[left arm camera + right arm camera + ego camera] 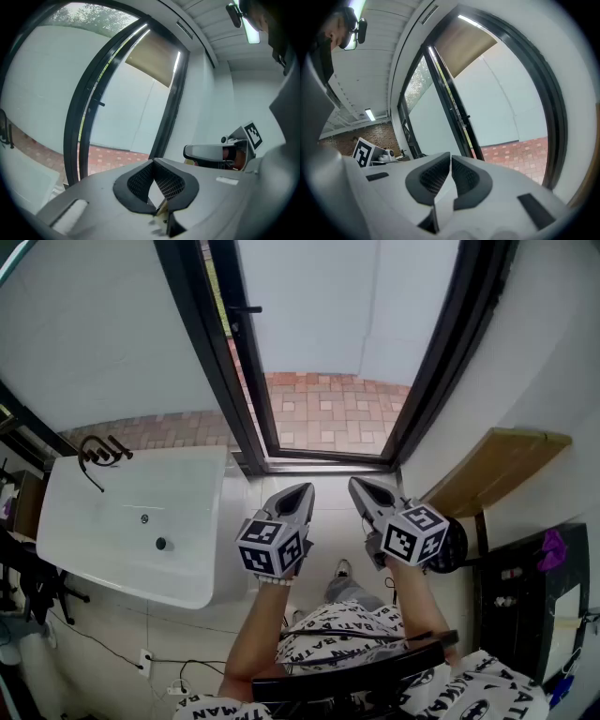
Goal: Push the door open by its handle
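Observation:
The black-framed door (217, 343) stands swung outward at the left of the doorway, seen nearly edge-on. Its small black handle (247, 308) sticks out near the top, and shows too as the handle (466, 117) in the right gripper view. Red brick paving (333, 409) lies beyond the threshold. My left gripper (299, 491) and right gripper (360, 486) hover side by side just inside the threshold, well short of the handle. Both are shut and empty. In its own view the left gripper (152, 161) points at the opening, as does the right gripper (450, 157).
A white basin (112, 521) with a black tap (98, 454) stands at the left. At the right a wooden board (497, 465) leans on the wall beside a black shelf unit (534, 587). The right door frame (450, 343) bounds the opening.

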`<state>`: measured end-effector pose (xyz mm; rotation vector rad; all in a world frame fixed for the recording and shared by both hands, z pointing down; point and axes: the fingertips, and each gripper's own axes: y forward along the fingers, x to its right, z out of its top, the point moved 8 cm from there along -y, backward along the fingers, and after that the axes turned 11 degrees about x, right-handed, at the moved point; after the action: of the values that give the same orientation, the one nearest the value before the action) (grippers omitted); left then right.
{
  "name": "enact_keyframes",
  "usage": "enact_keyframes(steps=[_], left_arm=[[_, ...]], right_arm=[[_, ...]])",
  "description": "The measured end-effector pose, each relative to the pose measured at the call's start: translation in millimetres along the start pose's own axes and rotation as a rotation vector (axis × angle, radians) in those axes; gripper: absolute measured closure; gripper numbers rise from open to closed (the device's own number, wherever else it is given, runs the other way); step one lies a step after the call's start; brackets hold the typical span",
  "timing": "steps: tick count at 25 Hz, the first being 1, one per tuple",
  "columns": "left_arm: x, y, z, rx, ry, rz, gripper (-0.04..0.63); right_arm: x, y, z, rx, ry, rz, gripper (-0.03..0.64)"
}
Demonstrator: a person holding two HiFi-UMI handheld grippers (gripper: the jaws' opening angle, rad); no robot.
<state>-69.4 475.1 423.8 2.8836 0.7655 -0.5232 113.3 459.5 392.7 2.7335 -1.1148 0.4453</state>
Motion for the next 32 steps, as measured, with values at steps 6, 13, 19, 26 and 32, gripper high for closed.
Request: enact_keyframes(steps=[6, 13, 19, 26, 32], left_arm=[[-1.1, 9.0, -8.1, -0.006, 0.005, 0.008, 0.607], [-23.0, 26.1, -8.5, -0.025, 0.012, 0.072, 0.607], [-42.2, 47.1, -10.4, -0.019, 0.026, 0.161, 0.607], [-50.8, 86.4, -21.1, -0.010, 0.032, 0.231, 0.607], [-59.2, 114.8, -34.3, -0.032, 0.034, 0.233, 0.607]], right_arm=[[11.2, 3.4, -4.8, 0.014, 0.019, 0.046, 0.592], [46.3, 29.4, 1.1, 0.003, 0.035, 0.100, 0.423], [88.1, 65.1, 25.0, -0.036, -0.051, 0.230, 0.353], [129.2, 118.7, 57.8, -0.087, -0.180, 0.344, 0.356], [148.3, 186.2, 84.2, -0.118, -0.331, 0.391, 0.356]])
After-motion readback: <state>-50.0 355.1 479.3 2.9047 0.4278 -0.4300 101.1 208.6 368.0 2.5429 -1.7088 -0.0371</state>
